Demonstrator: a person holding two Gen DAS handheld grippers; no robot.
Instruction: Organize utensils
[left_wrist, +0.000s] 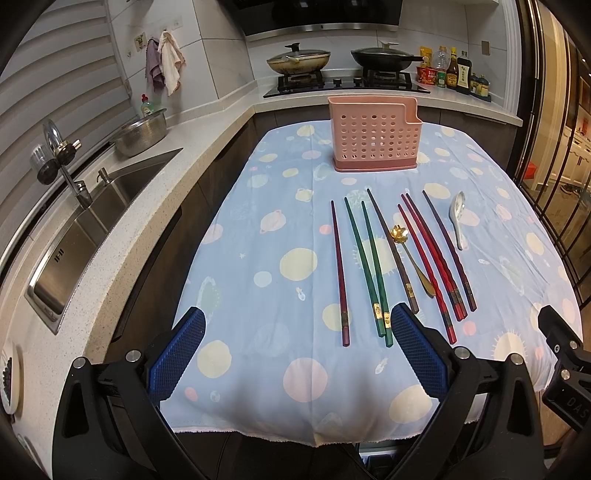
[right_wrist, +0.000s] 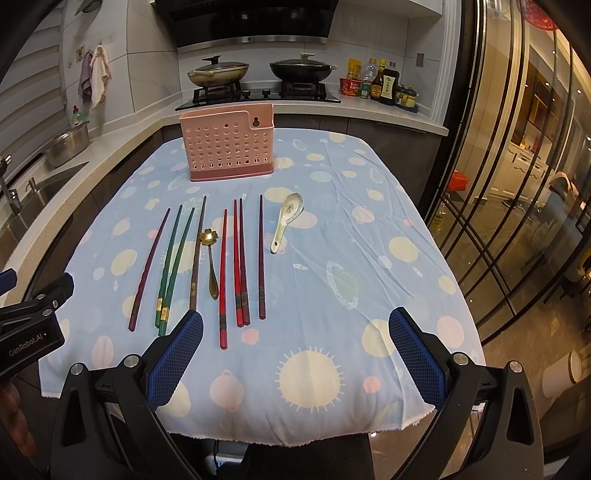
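1. The left gripper (left_wrist: 297, 354) hangs over the near edge of the table, jaws wide apart and holding nothing.
2. The right gripper (right_wrist: 295, 356) hangs beside it to the right, jaws likewise wide apart and holding nothing.
3. One pink holder (right_wrist: 227, 142) stands upright at the far middle of the tablecloth (right_wrist: 369, 229), well apart from the utensils.
4. Eight chopsticks lie in a loose row on the cloth, tips pointing far, handles near.
5. From the left: one purple chopstick (right_wrist: 147, 267), two green chopsticks (right_wrist: 171, 266) that touch near their handles, and one brown chopstick (right_wrist: 197, 253).
6. Further right: one long red chopstick (right_wrist: 222, 280), two shorter red chopsticks (right_wrist: 240, 266) lying close together, and one dark chopstick (right_wrist: 261, 258).
7. Two spoons: one gold spoon (right_wrist: 210, 258) lies between the brown chopstick and the long red one, bowl far.
8. One white spoon (right_wrist: 286, 221) lies at the right end of the row, just beside the dark chopstick, bowl far.
9. In the background, two lidded pans (right_wrist: 218, 72) sit on the stove, and one steel colander (left_wrist: 142, 133) sits by the sink (left_wrist: 107, 206).
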